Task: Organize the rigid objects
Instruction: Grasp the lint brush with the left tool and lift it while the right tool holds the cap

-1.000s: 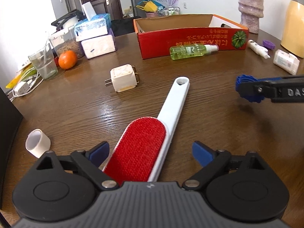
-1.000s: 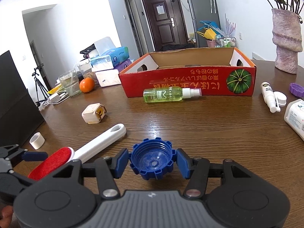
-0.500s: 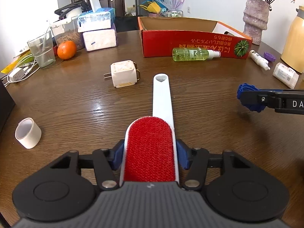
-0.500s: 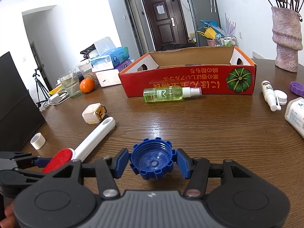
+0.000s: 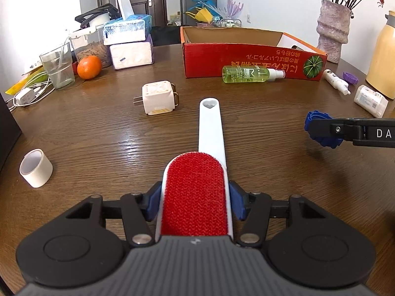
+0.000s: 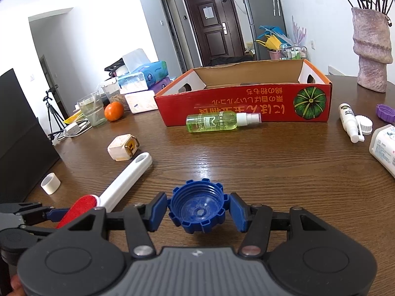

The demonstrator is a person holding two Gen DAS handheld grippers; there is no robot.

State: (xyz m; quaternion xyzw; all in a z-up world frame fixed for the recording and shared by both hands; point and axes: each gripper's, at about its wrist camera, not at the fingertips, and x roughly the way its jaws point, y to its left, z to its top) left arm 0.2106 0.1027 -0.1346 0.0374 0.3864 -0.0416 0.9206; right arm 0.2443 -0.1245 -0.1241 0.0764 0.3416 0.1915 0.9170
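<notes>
My left gripper (image 5: pixel 195 201) is shut on the red head of a lint brush (image 5: pixel 196 192); its white handle points away over the brown table (image 5: pixel 98 135). The same lint brush (image 6: pixel 123 180) shows at the lower left of the right wrist view, with the left gripper (image 6: pixel 53 213) clamped on its red end. A blue ribbed bottle cap (image 6: pixel 197 208) sits between the blue pads of my right gripper (image 6: pixel 197 212), which is shut on it just above the wood. That right gripper (image 5: pixel 321 129) with the cap (image 5: pixel 318 133) reaches in from the right edge.
An open red cardboard box (image 6: pixel 246 98) stands at the back, a green spray bottle (image 6: pixel 222 120) lying against it. A white plug adapter (image 5: pixel 159 96), a tape roll (image 5: pixel 35 167), an orange (image 5: pixel 88 67), a glass (image 5: pixel 58 67), tissue packs, small white bottles (image 6: pixel 350 120), a purple cap (image 6: pixel 385 113) and a vase (image 6: pixel 371 49) surround it.
My left gripper has closed on the brush's red head, which lay loose between open jaws before. The brush has swung so its handle points straight ahead. The right gripper has kept still.
</notes>
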